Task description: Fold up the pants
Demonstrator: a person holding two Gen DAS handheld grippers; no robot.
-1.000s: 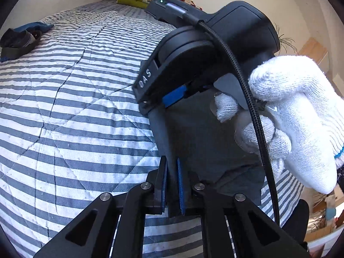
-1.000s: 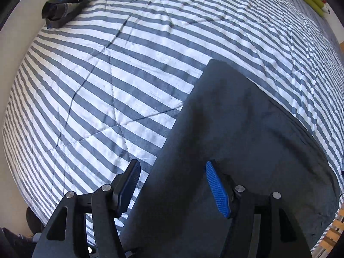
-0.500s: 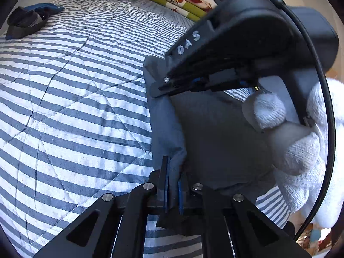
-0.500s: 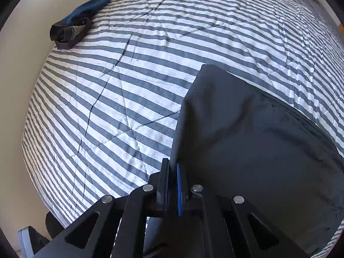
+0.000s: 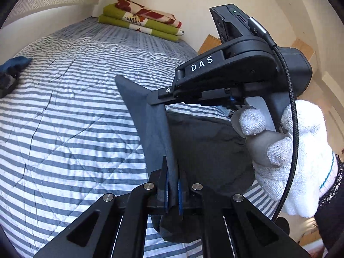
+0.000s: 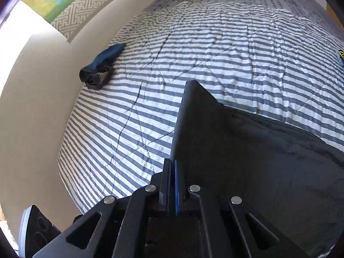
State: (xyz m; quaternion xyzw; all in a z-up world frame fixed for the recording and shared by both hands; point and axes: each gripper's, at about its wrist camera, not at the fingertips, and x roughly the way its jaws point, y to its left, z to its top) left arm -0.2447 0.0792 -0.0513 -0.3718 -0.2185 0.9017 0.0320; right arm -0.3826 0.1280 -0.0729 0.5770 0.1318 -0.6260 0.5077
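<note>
Dark grey pants (image 5: pixel 200 148) lie on a striped bed, their near edge lifted off the cover. My left gripper (image 5: pixel 172 182) is shut on that edge, the cloth pinched between its blue pads. In the left wrist view the right gripper (image 5: pixel 159 96) reaches in from the right, held by a white-gloved hand (image 5: pixel 296 150), and grips the same edge farther along. In the right wrist view my right gripper (image 6: pixel 172 172) is shut on the pants (image 6: pixel 247 150), whose raised corner stands up ahead of the fingers.
The grey-and-white striped bedcover (image 5: pixel 64 118) spreads to the left and ahead. A crumpled blue garment (image 6: pixel 101 64) lies near the bed's left side by the wall. Folded green and red bedding (image 5: pixel 146 21) is stacked at the far end.
The right gripper closed on the pants' edge. Both grippers then rose, lifting the edge off the bed so a corner now stands up.
</note>
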